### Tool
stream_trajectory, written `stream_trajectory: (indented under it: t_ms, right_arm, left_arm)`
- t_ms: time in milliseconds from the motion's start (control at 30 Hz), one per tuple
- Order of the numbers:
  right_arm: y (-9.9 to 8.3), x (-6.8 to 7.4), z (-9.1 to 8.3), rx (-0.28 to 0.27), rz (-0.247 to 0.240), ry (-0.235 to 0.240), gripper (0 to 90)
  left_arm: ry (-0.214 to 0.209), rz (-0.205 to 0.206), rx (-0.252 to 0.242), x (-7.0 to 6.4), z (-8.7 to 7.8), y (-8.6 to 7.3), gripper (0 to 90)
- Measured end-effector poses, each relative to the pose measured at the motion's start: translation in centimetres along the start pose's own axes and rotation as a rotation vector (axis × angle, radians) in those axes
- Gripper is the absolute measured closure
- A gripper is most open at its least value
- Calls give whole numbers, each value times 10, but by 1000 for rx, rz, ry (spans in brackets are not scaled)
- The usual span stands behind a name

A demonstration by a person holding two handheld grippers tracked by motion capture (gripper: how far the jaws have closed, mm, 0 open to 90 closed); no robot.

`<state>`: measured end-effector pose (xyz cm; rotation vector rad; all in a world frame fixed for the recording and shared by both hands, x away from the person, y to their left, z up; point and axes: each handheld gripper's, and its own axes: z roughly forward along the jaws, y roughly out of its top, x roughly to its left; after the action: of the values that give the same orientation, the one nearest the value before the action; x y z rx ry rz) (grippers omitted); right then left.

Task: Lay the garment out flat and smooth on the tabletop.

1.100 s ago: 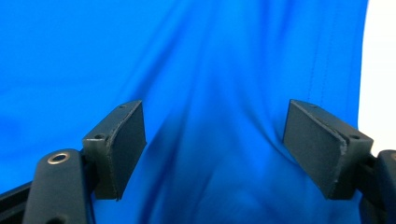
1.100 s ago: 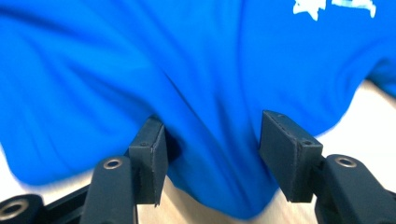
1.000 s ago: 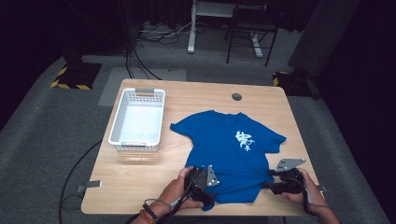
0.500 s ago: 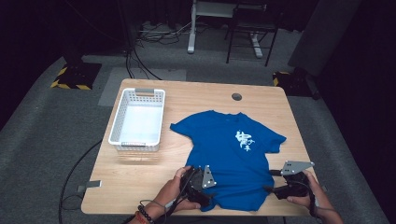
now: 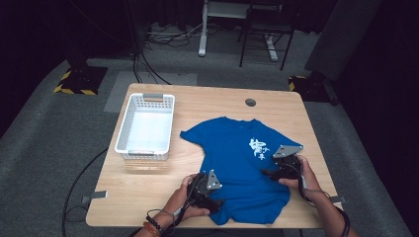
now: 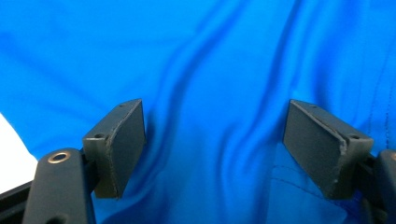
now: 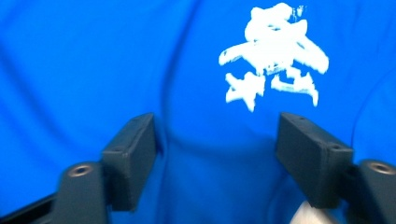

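High view: blue T-shirt (image 5: 232, 163) is lying flat on counter (image 5: 148, 192), long axis running collar-far to hem-near. White print (image 7: 273, 56) is showing, illegible. Left gripper (image 6: 215, 154) and right gripper (image 7: 217, 163) fingers are gaping apart over fabric.

The blue shirt (image 5: 232, 163) is soft cloth, smooth with a slight shine, and it lies in gentle wrinkles. The white print (image 7: 273, 53) on it looks flat and a bit chalky. The table (image 5: 207, 101) is light wood with a smooth, matt top. The basket (image 5: 123, 133) is white plastic with holes in its walls. The left gripper (image 6: 212, 144) has dull black pads (image 6: 123, 140) with rough, worn edges. The right gripper (image 7: 215, 161) looks the same, matt and dark. The floor (image 5: 44, 148) is grey, rough carpet.
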<state>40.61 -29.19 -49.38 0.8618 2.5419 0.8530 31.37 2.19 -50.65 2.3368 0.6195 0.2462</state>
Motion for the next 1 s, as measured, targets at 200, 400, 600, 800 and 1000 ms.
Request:
stream_trajectory:
  t_ms: [200,400,600,800,1000]
  right_arm:
    - [12,-33,15,24,71,37,246]
    - [20,-53,23,35,56,27,221]
    - [15,-52,7,-13,77,16,251]
    - [1,-46,2,2,69,-4,233]
    - [-1,-70,-17,-109,203,-56,207]
  left_arm:
    - [-18,14,-2,-1,5,5,188]
    - [-8,22,25,11,11,15,187]
    - [15,65,39,2,0,8,197]
    - [-9,50,10,-7,-10,-9,186]
    - [-38,36,-31,-5,-9,-15,185]
